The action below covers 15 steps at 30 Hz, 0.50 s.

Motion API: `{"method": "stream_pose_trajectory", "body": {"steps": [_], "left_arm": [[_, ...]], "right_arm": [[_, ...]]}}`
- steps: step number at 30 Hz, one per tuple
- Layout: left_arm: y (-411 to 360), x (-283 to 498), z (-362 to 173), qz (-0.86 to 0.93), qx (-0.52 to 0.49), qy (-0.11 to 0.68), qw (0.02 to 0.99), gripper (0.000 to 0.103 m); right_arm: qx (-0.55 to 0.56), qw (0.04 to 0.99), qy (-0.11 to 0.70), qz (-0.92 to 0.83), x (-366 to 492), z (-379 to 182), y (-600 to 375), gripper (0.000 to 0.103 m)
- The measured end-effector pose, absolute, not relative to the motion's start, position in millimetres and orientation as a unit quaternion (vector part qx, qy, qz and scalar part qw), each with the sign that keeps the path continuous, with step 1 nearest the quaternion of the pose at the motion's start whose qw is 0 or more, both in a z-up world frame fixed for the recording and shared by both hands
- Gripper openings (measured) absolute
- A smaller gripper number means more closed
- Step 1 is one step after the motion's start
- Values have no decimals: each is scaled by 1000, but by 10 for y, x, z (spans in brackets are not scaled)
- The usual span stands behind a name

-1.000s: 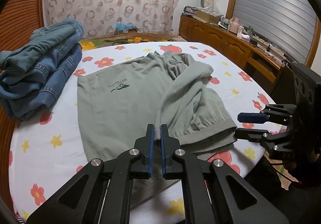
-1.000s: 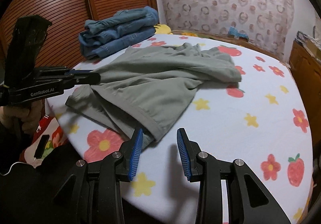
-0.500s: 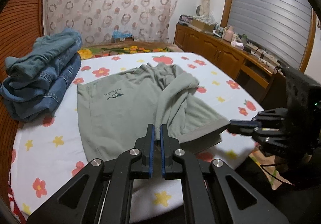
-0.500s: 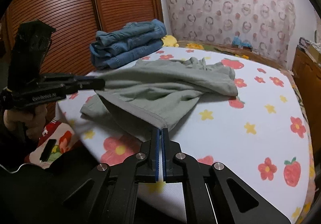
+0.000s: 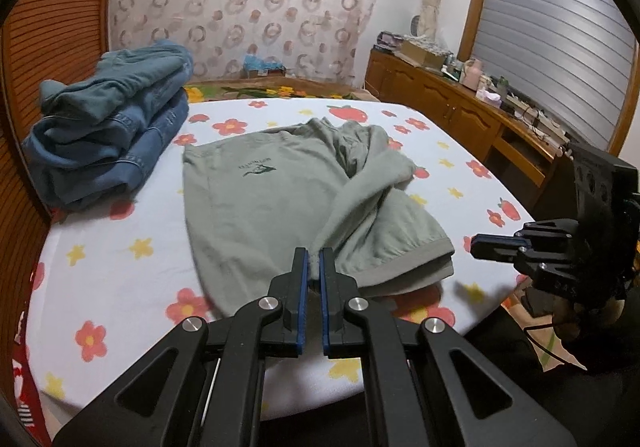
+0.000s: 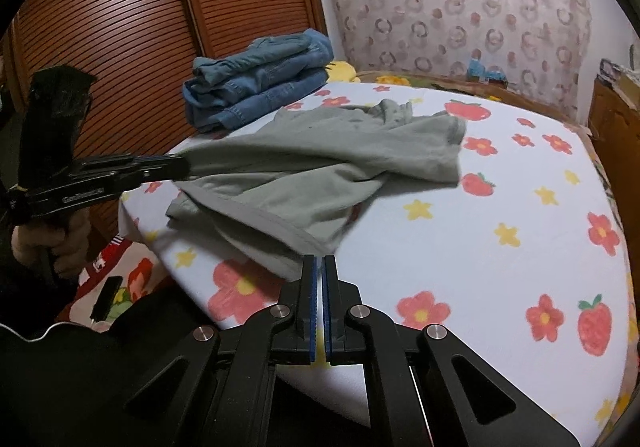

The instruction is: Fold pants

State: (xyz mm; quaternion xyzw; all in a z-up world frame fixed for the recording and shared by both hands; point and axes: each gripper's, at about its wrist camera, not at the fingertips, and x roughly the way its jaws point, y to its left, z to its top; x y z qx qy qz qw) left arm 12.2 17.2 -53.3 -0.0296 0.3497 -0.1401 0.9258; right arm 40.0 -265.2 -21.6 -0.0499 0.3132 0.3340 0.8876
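Note:
Grey-green pants (image 5: 260,207) lie on the round table with the flowered cloth (image 5: 120,267), one leg thrown over the other. My left gripper (image 5: 315,259) is shut on a fold of the leg at the near edge, and the cloth rises into its pads. In the right wrist view it shows at the left (image 6: 176,167), holding the pants (image 6: 320,167) up off the table. My right gripper (image 6: 319,263) is shut, with the corner of the hem meeting its tips. The left wrist view shows it at the hem's right end (image 5: 476,245).
Folded blue jeans (image 5: 108,127) are stacked at the table's far left (image 6: 260,83). A wooden cabinet (image 5: 460,115) with clutter runs along the right wall. Slatted wooden doors (image 6: 120,27) stand behind the left side. A person's hand (image 6: 52,243) grips the left handle.
My right gripper went from open to shut at the hem corner. The left gripper drew back and rose a little with its cloth, and the hem edge lifted off the table.

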Motion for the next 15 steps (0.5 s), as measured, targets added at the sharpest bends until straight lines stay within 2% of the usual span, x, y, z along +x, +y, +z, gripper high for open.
{"method": "stream_pose_trajectory", "body": {"steps": [5,9,12,14,15], "left_arm": [[265,63,-465,-132,-34,339,931,6],[320,159,-635,-116,-27,365,923,6],[349,215,-796,-108,-30,384,917,6],[364,232,-852,-104,-34,389,915,6],[365,228,-862,-103,-35,390,914,6]], "right_arm": [[-52,894,309,322,440,-196,-2645,2],[-52,897,306,316,511,-195,-2596,2],[-55,900,306,306,605,-218,-2557,9],[-61,903,304,298,677,-221,-2541,19],[-63,903,305,295,721,-223,-2529,21]]}}
